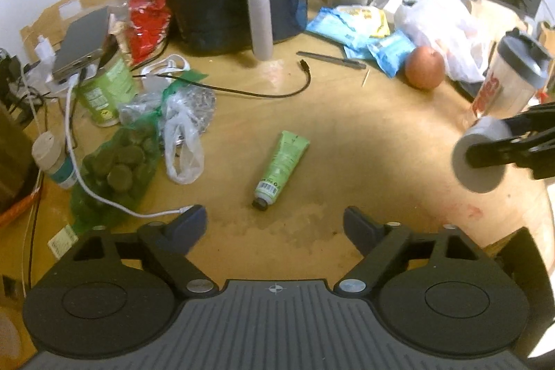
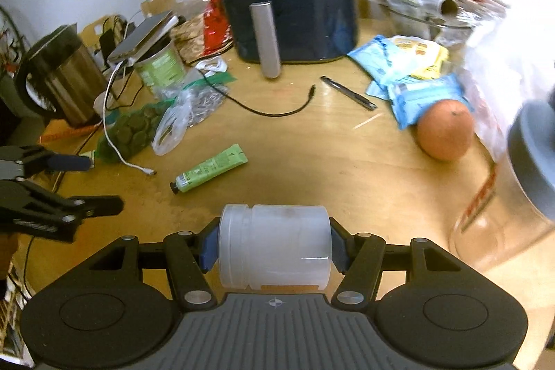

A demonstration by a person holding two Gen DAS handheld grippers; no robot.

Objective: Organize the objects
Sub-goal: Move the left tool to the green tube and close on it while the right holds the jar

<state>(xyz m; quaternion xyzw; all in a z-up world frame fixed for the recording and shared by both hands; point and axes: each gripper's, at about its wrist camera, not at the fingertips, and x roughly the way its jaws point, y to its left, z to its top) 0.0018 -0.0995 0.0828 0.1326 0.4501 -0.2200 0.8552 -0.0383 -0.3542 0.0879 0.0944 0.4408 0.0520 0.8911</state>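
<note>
White plastic jar [image 2: 274, 247], lying sideways at lower centre, contents not discernible, pinched by right tongs [image 2: 274, 248]. Left tongs [image 1: 275, 227] spread, empty, above worktop [image 1: 347, 162]; green tube [image 1: 281, 169] beyond.

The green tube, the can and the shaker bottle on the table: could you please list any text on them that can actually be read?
Green tube: a barcode and small print show, but nothing is legible.
Green can: label text too blurred to read.
Shaker bottle: large red lettering, blurred and cut off; unreadable.
Blue packets: print too blurred.
No word or number can be read with confidence.
</note>
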